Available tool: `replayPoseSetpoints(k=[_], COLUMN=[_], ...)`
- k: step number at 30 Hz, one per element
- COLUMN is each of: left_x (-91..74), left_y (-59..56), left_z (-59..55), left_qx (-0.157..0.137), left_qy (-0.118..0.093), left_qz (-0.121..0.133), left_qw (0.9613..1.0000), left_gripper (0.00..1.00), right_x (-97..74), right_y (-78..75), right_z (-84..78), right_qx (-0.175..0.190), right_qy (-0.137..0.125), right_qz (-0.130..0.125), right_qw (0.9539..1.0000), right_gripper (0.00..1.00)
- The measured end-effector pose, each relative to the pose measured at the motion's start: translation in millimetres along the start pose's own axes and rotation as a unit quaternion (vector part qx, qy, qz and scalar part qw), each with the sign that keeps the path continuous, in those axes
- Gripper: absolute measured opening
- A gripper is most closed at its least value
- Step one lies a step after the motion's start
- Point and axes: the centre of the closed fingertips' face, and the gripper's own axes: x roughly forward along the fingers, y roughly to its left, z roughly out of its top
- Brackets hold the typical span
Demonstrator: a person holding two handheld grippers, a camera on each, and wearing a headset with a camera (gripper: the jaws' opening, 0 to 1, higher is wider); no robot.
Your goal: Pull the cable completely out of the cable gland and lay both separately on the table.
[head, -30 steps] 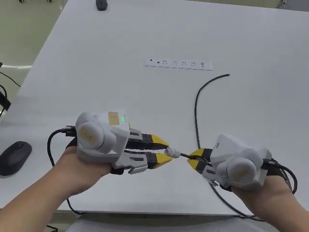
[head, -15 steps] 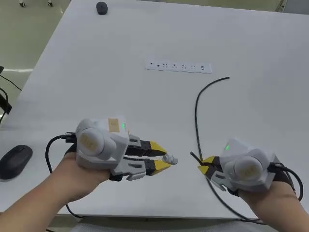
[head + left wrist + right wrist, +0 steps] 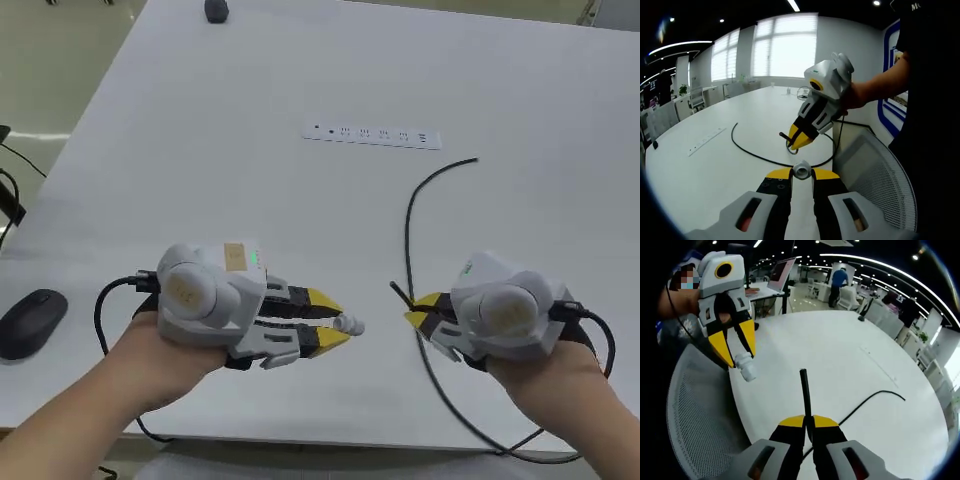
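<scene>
My left gripper [image 3: 335,328] is shut on the small grey-white cable gland [image 3: 349,325], which sticks out past its yellow tips; the gland [image 3: 801,169] sits between the jaws in the left gripper view. My right gripper [image 3: 415,310] is shut on the black cable [image 3: 407,235] near its free end [image 3: 396,291]. That end [image 3: 803,374] pokes out beyond the jaws, clear of the gland [image 3: 745,366]. A gap of table separates gland and cable end. The cable curves away across the white table [image 3: 300,200] to its far tip [image 3: 472,159].
A white power strip [image 3: 371,135] lies flat further back on the table. A dark computer mouse [image 3: 30,322] rests at the left edge, another dark object [image 3: 216,10] at the far end. A mesh chair [image 3: 700,430] stands below the near table edge.
The cable end has come out of the gland. The two grippers have drawn apart, the right one moving right with the cable, the left holding the gland.
</scene>
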Motion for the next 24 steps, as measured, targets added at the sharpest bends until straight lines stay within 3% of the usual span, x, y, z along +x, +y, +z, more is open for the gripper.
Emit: replayPoseSetpoints(k=[10,16,24], left_x=[-6.3,-13.6,-20.7], left_y=[10.2,13.8,15.0], left_z=[-13.9,-29.3,-53.7], left_qx=[-0.018,-0.036,-0.059], left_qy=[-0.005,-0.006,-0.009], left_qz=[0.026,0.041,0.064], left_qw=[0.9995,0.9985,0.9962], left_gripper=[0.16,0.16,0.16], right_x=[7.8,10.0,21.4], right_y=[-14.4,-23.7,-19.5], right_z=[34.0,52.7,98.1], right_qx=[-0.039,-0.036,-0.031], right_qy=[-0.006,-0.015,-0.048], right_qz=[-0.007,-0.001,0.025], right_qw=[0.9992,0.9992,0.9981], right_gripper=[0.00,0.00,0.00])
